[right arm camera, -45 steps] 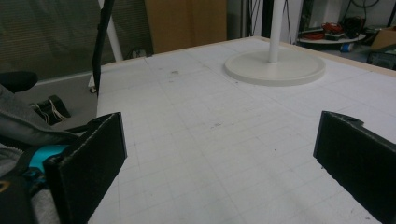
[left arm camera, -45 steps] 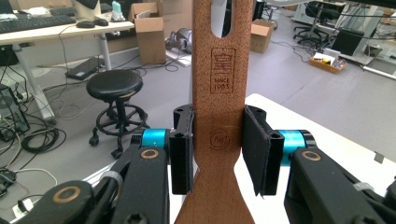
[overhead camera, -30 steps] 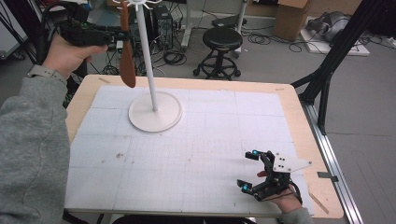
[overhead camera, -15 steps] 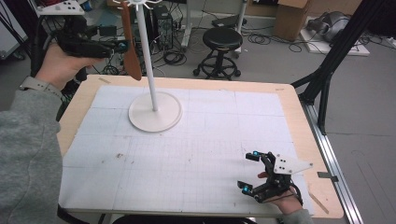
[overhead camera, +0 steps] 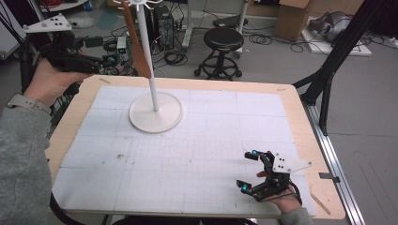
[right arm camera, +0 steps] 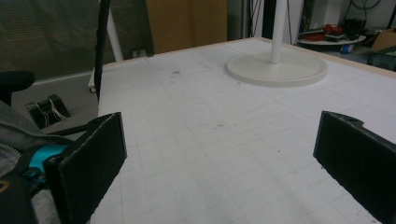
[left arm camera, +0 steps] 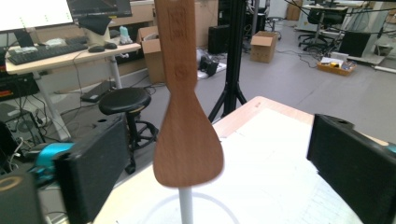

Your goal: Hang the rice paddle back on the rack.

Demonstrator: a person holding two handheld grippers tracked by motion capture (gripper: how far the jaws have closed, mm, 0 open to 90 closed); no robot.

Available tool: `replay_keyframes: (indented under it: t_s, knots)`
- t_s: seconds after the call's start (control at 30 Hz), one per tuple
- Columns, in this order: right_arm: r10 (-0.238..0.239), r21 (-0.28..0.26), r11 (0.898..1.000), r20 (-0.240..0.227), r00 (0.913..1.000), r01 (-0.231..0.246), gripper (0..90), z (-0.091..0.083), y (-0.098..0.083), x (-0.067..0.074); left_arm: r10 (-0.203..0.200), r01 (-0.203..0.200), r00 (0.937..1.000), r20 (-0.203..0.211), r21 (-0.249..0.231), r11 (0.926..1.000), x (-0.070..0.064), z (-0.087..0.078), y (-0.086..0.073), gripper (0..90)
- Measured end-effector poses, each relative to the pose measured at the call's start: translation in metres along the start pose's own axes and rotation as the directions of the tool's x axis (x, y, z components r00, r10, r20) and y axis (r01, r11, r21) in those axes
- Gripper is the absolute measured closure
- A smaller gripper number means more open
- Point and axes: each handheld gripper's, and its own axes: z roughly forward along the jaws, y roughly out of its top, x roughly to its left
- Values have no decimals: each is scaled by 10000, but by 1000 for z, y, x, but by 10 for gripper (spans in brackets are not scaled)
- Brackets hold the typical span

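One wooden spatula point(overhead camera: 137, 44) hangs from the top of the white stand point(overhead camera: 155, 112), whose round base sits near the table's point(overhead camera: 197, 197) far-left corner, and it hangs there with nothing gripping it. So the hanging itself looks done to me; what is left for you is to draw the left hand clear and bring it to rest.

Starting at the left: your left gripper point(overhead camera: 75, 58) sits just beyond the table's far-left corner, short of the spatula, pointing toward it. In the left gripper view its jaws stand wide apart, with the spatula blade point(left arm camera: 188, 144) hanging between and beyond them, touching neither pad. The jaws have just been opening, and nothing is clamped in them. The stand's pole point(left arm camera: 186, 207) shows below the blade.

Against the picture from a second ago, your left hand has pulled back toward the left, away from the pole. Then the gripper was right up at the spatula's handle; now there is a clear gap. The spatula has barely shifted and hangs beside the pole, a little tilted.

At the right, your right gripper point(overhead camera: 253, 171) rests on the table near the near-right corner, jaws spread and empty, looking across the bare surface toward the stand's base point(right arm camera: 276, 68). It lies just where it lay a second ago.
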Motion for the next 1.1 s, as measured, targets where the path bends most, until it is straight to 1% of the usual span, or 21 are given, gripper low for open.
replay_keyframes:
  t_s: [0.07,0.1,0.2,0.23,0.33,0.4,0.47,0.5,0.57,0.6,0.67,0.73,0.8,0.87,0.9,0.97,1.0,1.07,1.1]
  knots:
    - [118,21,9999,-25,9999,-118,14,1,0,0,-16,17,10000,75,-149,9999,-2,-4,-4,60]
    - [69,28,10000,-38,10000,-69,14,2,0,0,-76,77,9999,69,-187,9998,-3,-5,-6,59]
    - [-22,133,9999,-89,10000,24,14,6,0,-1,-14,15,9999,165,-74,10000,-6,-8,-15,59]
    - [36,171,9998,-111,9999,-34,14,6,0,-1,-47,49,9998,201,-77,10000,-7,-9,-18,59]
    - [-29,123,9999,-116,9999,30,15,7,1,-1,-28,27,9998,218,48,10000,-9,-12,-28,59]
    - [-27,118,9999,-130,9999,29,15,8,1,-1,-89,89,9996,283,18,10000,-10,-15,-36,59]
    - [36,110,9999,-112,9999,-35,14,7,1,-1,-176,174,9996,212,99,9998,-12,-18,-43,59]
    - [4,35,10000,-118,9999,-3,14,7,2,-1,-253,252,9995,181,79,9997,-13,-20,-46,59]
    - [77,-77,9999,-132,9999,-78,14,5,2,-1,-253,253,9996,146,-51,9997,-16,-23,-53,59]
    - [39,-109,9999,-76,10000,-40,15,5,3,-1,-215,216,9997,123,-57,9998,-17,-25,-57,59]
    - [97,-118,9999,-19,10000,-97,14,4,2,-2,-306,307,9995,51,-44,9995,-19,-29,-67,59]
    - [49,-175,9998,2,10000,-49,14,4,3,-3,-377,377,9993,-30,-102,9992,-20,-33,-76,59]
    - [66,-171,9998,-3,10000,-66,15,5,3,-3,-578,578,9983,-13,-195,9981,-21,-37,-84,59]
    - [77,-142,9999,-23,10000,-77,14,6,3,-4,-675,675,9977,31,-472,9966,-21,-43,-93,59]
    - [73,-121,9999,-67,10000,-74,15,6,3,-4,-794,793,9968,20,-518,9955,-21,-45,-97,59]
    - [82,-113,9999,-93,9999,-83,15,6,3,-4,-892,889,9960,-46,-491,9948,-21,-50,-105,59]
    - [64,-127,9999,-83,9999,-66,14,6,3,-4,-1045,1041,9945,-32,-541,9931,-21,-51,-109,59]
    - [103,-147,9998,-120,9999,-105,14,7,3,-5,-1574,1584,9873,211,-639,9853,-21,-53,-116,59]
    - [135,-127,9998,-162,9998,-137,14,8,3,-6,-1620,1635,9864,280,-613,9846,-23,-53,-119,59]
